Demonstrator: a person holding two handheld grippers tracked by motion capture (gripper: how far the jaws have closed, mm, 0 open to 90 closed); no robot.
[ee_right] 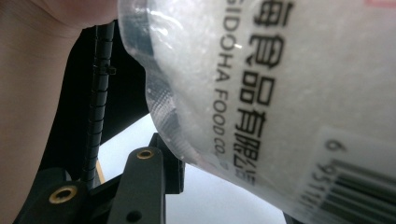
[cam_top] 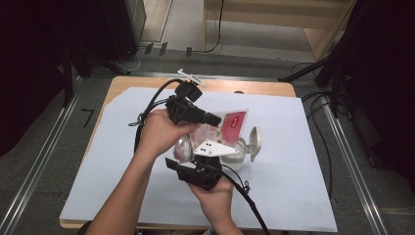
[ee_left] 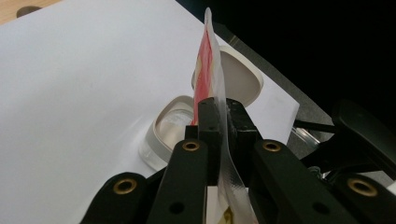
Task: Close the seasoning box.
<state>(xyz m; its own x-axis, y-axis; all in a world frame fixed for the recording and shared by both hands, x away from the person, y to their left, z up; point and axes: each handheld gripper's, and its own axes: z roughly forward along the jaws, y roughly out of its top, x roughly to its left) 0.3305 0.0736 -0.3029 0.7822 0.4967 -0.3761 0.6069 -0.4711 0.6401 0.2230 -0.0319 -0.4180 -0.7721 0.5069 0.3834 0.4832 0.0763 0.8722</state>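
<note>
Above the middle of the desk, which is covered by a white sheet, the person holds a clear plastic packet with a red label between the two tongs. The left gripper reaches in from the left side, and in the left gripper view its jaws are pressed tight together on the thin sealed edge of the packet, which stands up edgewise between them. The left hand wraps around the body of that gripper.

The right gripper comes up from the near edge of the desk, carried by the right hand. In the right gripper view the packet hangs close in front of the camera, full of a white grainy filling, with black printed lettering and a barcode on its face. The jaws stand partly apart with the bag's lower part between them; whether the pads actually press on it I cannot tell.

Directly under the packet, on the sheet near the desk's centre, sits a small clear container with a white rim. Its white hinged lid is flipped open and stands upright on the right side. What lies inside the container cannot be made out.
</note>
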